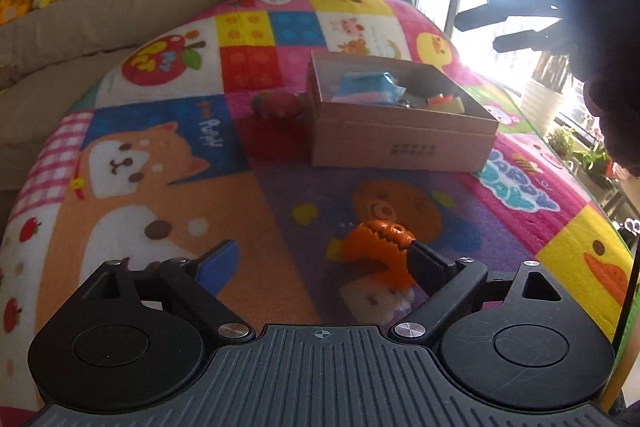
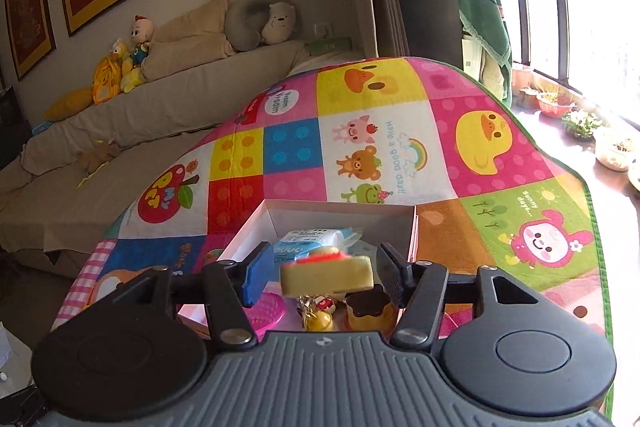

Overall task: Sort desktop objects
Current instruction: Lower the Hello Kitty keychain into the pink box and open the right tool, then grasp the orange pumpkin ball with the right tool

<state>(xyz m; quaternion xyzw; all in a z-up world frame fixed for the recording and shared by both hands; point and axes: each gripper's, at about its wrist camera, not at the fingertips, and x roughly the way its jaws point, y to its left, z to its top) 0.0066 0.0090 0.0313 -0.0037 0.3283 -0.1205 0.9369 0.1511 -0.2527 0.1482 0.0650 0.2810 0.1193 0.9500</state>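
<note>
A bright play mat with cartoon animals covers the table. A pink cardboard box sits on the mat and it is open at the top. The left gripper is low over the mat, near the front, and its jaws are spread wide apart. An orange toy with zigzag teeth lies on the mat between the two fingers, right beside the right-hand finger, and looks like it touches that finger. The other finger, the one with the blue pad, is well away from the toy, so nothing squeezes it. A small red and pink toy lies on the mat just beside the left wall of the box. The right gripper is over the box. A yellow block toy with red on top is between its fingers, but there is a gap on each side, so the jaws are open and do not pinch it; the block looks blurry. Inside the box are a blue packet, a pink round thing, a little yellow bell and a pudding toy with a brown top. A sofa with stuffed toys is behind the mat.
</note>
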